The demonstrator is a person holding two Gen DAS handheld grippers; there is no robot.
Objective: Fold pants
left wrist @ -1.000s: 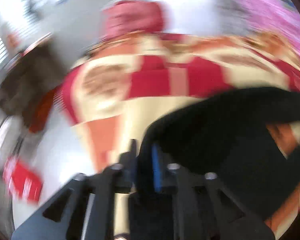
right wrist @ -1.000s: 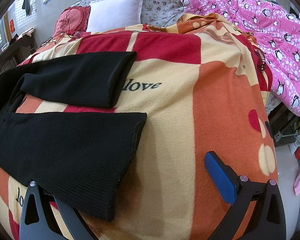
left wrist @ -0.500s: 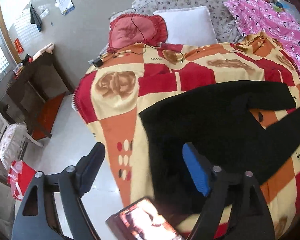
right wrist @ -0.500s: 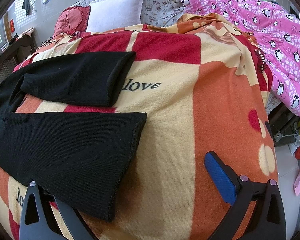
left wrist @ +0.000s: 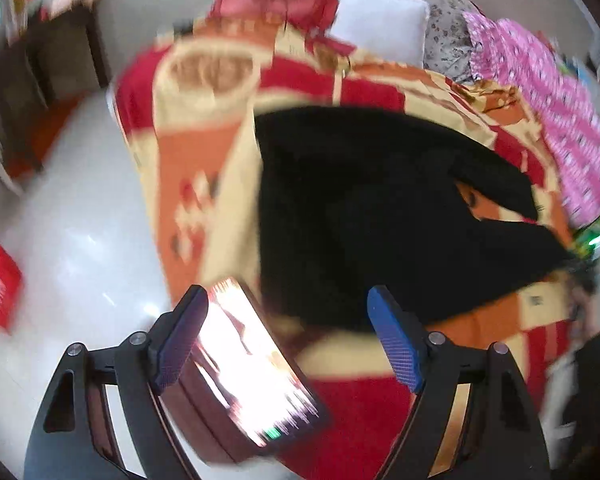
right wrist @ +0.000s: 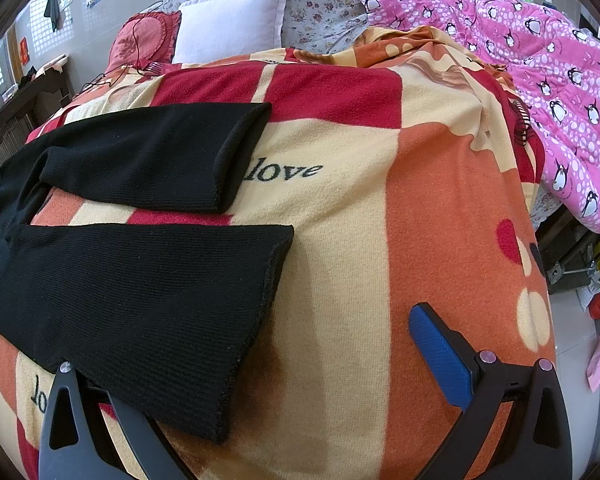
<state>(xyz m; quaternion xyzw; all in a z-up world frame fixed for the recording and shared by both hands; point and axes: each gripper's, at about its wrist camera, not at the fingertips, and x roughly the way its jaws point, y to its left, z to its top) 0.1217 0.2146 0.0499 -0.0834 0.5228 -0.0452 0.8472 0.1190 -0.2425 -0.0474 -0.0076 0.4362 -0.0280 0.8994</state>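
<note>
The black knit pants (right wrist: 140,280) lie spread on the bed's red, orange and cream blanket (right wrist: 440,220). Only the left view shows their waist end and a lit phone (left wrist: 252,364). The left gripper (left wrist: 288,340) stands wide, empty; the right gripper (right wrist: 260,368) wide, its left finger under a leg hem.

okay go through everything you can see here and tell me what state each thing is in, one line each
Pants: flat on the blanket, legs spread apart, unfolded.
Left gripper: open, holding nothing.
Right gripper: open, near leg's hem between its fingers, not pinched.
Phone: screen lit, at the bed's edge.
Blanket: spread over the bed.
Pink quilt: bunched along the far side.
</note>
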